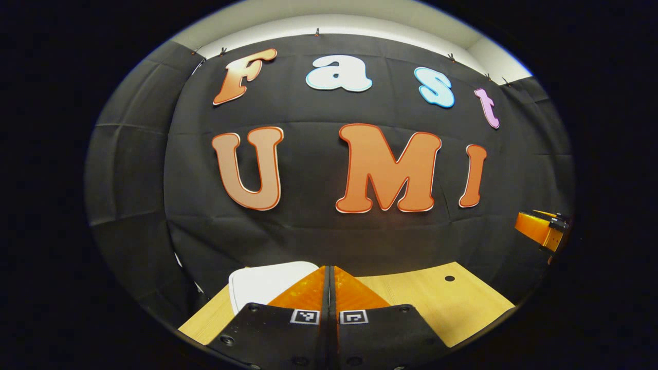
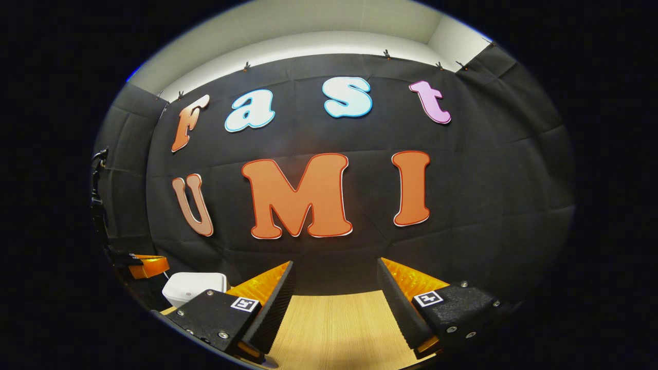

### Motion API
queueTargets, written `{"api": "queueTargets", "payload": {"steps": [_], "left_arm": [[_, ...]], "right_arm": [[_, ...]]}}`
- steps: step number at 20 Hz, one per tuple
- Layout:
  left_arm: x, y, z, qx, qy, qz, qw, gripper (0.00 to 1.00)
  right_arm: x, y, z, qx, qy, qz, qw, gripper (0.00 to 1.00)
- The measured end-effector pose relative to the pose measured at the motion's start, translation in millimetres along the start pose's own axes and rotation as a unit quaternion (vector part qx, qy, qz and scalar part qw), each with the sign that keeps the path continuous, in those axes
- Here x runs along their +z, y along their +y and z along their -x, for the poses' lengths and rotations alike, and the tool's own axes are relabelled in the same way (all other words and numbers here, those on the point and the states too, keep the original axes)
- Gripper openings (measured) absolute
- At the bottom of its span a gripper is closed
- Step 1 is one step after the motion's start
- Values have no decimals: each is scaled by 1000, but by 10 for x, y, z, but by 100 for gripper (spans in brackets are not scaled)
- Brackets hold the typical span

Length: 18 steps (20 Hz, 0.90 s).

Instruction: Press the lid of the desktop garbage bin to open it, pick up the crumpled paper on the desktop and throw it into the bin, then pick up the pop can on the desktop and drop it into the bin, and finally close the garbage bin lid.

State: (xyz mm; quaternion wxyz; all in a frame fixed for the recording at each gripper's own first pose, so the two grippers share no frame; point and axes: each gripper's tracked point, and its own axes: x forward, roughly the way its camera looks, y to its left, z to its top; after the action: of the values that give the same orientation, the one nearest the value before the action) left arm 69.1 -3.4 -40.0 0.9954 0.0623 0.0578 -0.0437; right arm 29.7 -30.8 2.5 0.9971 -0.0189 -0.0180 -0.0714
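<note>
The white garbage bin sits upright on the desk, lid closed, behind the left gripper with clenched fingers, while the right gripper hangs released.

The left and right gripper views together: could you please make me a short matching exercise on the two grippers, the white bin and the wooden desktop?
Things:
1. left gripper
2. right gripper
3. white plastic garbage bin
4. light wooden desktop

States or places:
A. fingers spread wide apart
B. lid down
C. fingers closed together, nothing between them
D. small dark round hole in its surface

Pairs: 1-C, 2-A, 3-B, 4-D
</note>
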Motion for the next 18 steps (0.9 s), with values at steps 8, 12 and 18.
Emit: {"api": "queueTargets", "payload": {"steps": [8,12,18], "left_arm": [[324,358,-98,14,4,-19,1000,0],[495,519,-262,5,30,-10,999,0],[541,658,-525,0,67,-12,998,0]], "right_arm": [[-44,-10,-31,2,8,3,1000,93],[-98,38,-52,9,15,5,1000,94],[-168,35,-104,9,27,-10,1000,94]]}}
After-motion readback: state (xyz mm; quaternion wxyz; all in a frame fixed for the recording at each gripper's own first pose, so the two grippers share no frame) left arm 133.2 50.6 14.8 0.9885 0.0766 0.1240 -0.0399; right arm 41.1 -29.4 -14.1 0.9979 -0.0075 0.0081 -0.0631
